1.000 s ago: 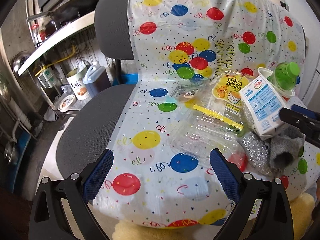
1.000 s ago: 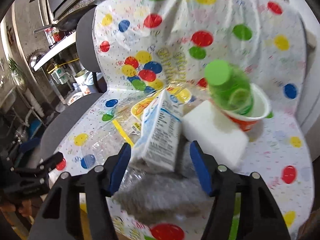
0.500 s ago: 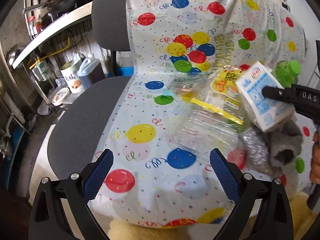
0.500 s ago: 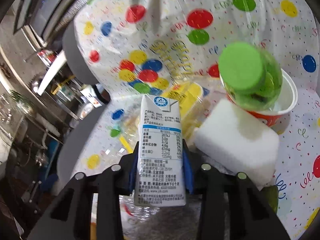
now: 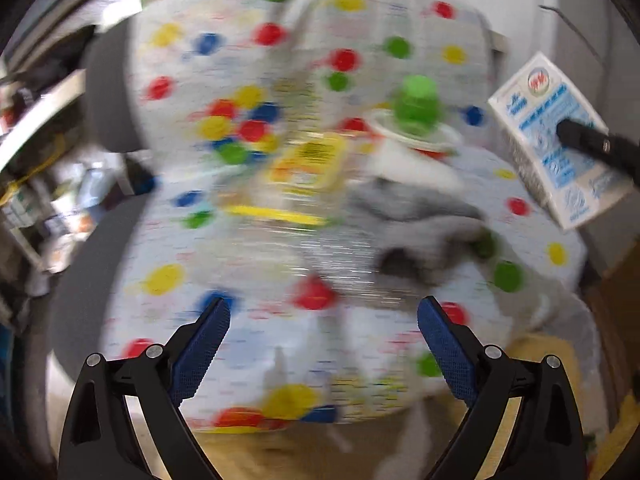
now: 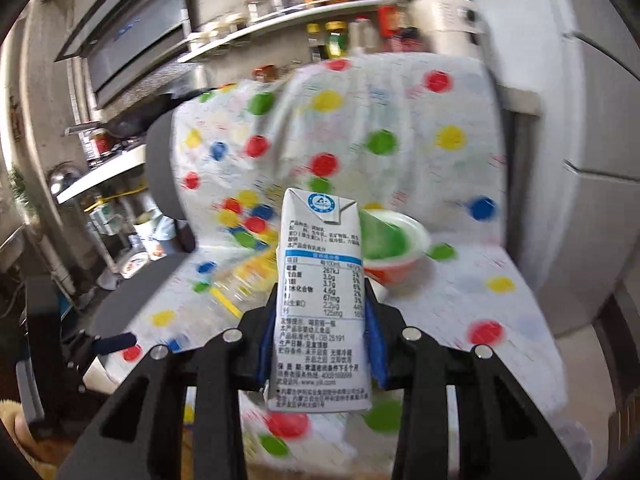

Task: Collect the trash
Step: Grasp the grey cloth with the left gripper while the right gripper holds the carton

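Right wrist view, right gripper (image 6: 320, 344) clamped on upright milk carton (image 6: 320, 300), left gripper (image 5: 323, 344) spread wide, empty.

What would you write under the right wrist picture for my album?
The right gripper holds a milk carton upright above the balloon-print cloth, with a cup behind it.

left gripper (image 5: 323, 322) hangs over the spotted cloth (image 5: 248, 320), jaws wide apart; view blurred. at right, a milk carton (image 5: 550, 140) sits pinched aloft.
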### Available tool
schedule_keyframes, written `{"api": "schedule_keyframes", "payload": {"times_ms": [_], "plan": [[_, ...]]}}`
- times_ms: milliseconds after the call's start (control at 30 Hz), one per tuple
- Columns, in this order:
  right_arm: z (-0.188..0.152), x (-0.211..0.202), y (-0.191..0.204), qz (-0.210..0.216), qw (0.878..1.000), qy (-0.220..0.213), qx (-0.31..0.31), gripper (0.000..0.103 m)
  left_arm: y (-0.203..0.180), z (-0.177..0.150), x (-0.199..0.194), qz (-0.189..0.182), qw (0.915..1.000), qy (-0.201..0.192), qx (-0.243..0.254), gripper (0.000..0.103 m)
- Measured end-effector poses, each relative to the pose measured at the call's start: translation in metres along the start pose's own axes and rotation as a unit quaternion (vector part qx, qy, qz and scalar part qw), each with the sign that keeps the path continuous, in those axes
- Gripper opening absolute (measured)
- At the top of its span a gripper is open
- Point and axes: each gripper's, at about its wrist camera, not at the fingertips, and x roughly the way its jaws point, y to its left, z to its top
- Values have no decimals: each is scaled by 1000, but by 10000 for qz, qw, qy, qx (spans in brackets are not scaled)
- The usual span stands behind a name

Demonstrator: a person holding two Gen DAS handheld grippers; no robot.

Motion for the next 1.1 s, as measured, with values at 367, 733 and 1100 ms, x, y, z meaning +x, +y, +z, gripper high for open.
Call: {"api": "schedule_keyframes", "payload": {"times_ms": [367, 733, 1100], "plan": [[-39, -23, -71, -140, 9972, -26, 734, 37, -56, 31, 46, -74, 9991, -25, 411, 92], [-37, -17, -84, -94, 9964, -21, 841, 37, -81, 59, 91, 186, 9902, 434, 1313, 29], [-36, -18, -68, -152, 9973, -6, 724, 37, -6, 84, 25, -513, 9964, -657, -137, 10]]}}
